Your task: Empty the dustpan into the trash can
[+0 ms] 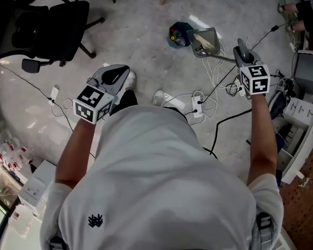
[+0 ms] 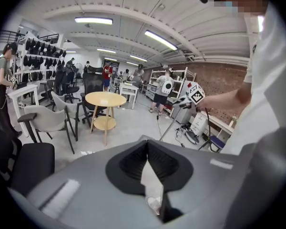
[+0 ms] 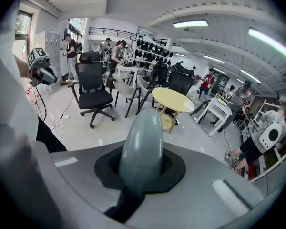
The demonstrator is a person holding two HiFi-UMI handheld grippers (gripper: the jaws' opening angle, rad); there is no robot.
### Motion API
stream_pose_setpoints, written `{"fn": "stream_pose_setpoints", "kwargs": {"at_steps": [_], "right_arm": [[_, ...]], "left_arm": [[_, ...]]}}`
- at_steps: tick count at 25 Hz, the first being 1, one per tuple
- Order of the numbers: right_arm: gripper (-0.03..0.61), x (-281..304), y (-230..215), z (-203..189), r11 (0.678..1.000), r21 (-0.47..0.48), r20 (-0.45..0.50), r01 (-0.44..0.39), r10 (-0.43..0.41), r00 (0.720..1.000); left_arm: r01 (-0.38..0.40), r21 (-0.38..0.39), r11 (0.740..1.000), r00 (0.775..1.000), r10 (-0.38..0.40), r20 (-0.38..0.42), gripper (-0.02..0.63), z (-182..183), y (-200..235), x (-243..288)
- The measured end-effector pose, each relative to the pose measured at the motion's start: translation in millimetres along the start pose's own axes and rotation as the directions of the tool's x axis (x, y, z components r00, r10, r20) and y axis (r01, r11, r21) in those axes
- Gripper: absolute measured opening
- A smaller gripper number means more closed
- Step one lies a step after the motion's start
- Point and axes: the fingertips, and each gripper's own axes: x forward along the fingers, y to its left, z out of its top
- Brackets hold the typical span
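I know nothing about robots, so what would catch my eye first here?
Black-and-white marker cubes stand out, one on the left gripper and one on the right gripper, either side of the person's white shirt. The right one clamps the grey long-handled dustpan, its pan beside a dark blue trash can on the cable-strewn floor.

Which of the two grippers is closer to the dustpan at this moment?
Right. The right gripper grips the dustpan by its handle; the left gripper is well apart, off to its left, and empty.
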Motion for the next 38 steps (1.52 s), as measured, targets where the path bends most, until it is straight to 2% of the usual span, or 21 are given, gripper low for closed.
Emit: {"fn": "stream_pose_setpoints", "kwargs": {"at_steps": [9, 16, 21, 26, 35, 38], "right_arm": [[0.023, 60, 13, 17, 0.988, -0.153, -0.119, -0.012, -0.006, 0.993], [0.020, 74, 15, 33, 0.990, -0.143, -0.145, 0.015, -0.036, 0.989], [0.021, 83, 30, 42, 0.972, -0.236, -0.180, 0.007, -0.051, 0.982], [0.020, 97, 58, 37, 0.930, -0.367, -0.220, -0.032, -0.054, 0.974], [0.020, 112, 110, 38, 0.830, -0.549, -0.249, -0.098, -0.051, 0.967], [0.020, 117, 130, 38, 0.787, -0.604, -0.260, -0.121, -0.051, 0.964]], "left_arm": [[0.033, -0.016, 0.999, 0.999, -0.033, 0.005, 0.057, 7, 47, 8], [0.054, -0.024, 0.998, 0.999, -0.054, 0.005, 0.057, 4, 62, 9], [0.054, -0.031, 0.998, 0.999, -0.054, 0.006, 0.057, 1, 75, 6], [0.058, -0.030, 0.998, 0.998, -0.058, 0.005, 0.057, -2, 83, 0], [0.071, -0.037, 0.997, 0.997, -0.071, 0.003, 0.057, -8, 99, -3], [0.080, -0.038, 0.996, 0.997, -0.080, 0.001, 0.057, -10, 103, -4]]}}
